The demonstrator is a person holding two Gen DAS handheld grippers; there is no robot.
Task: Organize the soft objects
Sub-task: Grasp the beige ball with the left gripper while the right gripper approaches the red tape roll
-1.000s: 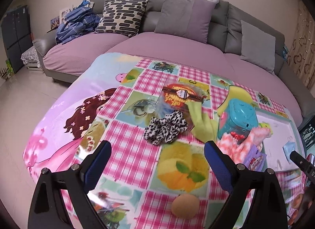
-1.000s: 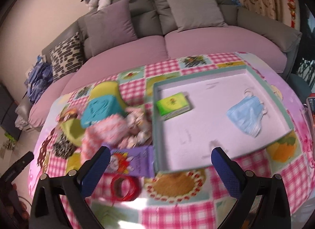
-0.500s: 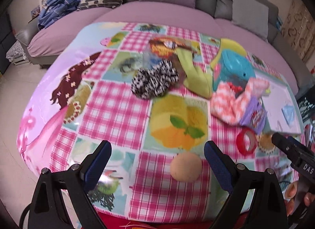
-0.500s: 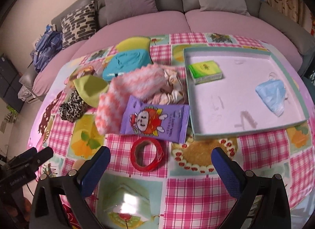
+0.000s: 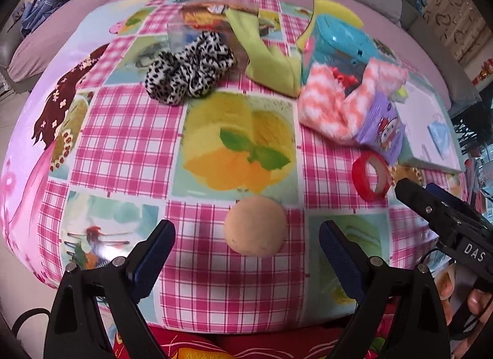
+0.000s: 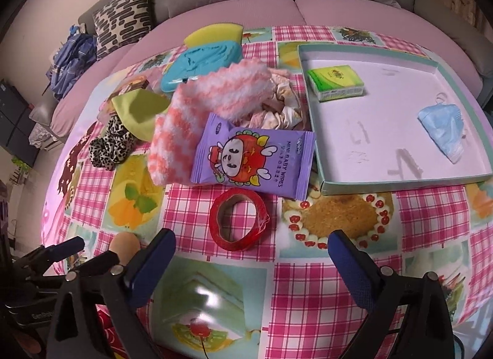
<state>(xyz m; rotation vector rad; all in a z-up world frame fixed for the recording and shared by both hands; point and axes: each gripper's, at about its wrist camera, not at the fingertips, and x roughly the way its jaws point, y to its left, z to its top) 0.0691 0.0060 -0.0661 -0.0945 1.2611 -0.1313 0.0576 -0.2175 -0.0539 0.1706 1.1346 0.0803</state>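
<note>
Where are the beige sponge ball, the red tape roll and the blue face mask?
beige sponge ball [image 5: 255,225], left wrist view, centre of its rounded top.
red tape roll [image 6: 238,199], right wrist view, far side of the ring.
blue face mask [image 6: 442,129], right wrist view, middle of the pleated cloth.

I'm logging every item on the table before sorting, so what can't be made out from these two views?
- Teal box: left view, front covered by the striped sock; right view, contents unseen.
- Cream cloth: right view, mostly under the sock and wipes; type unclear.
- Tan ball: right view, half hidden behind the left tongs.
- Snack packet: left view, blurred.
</note>
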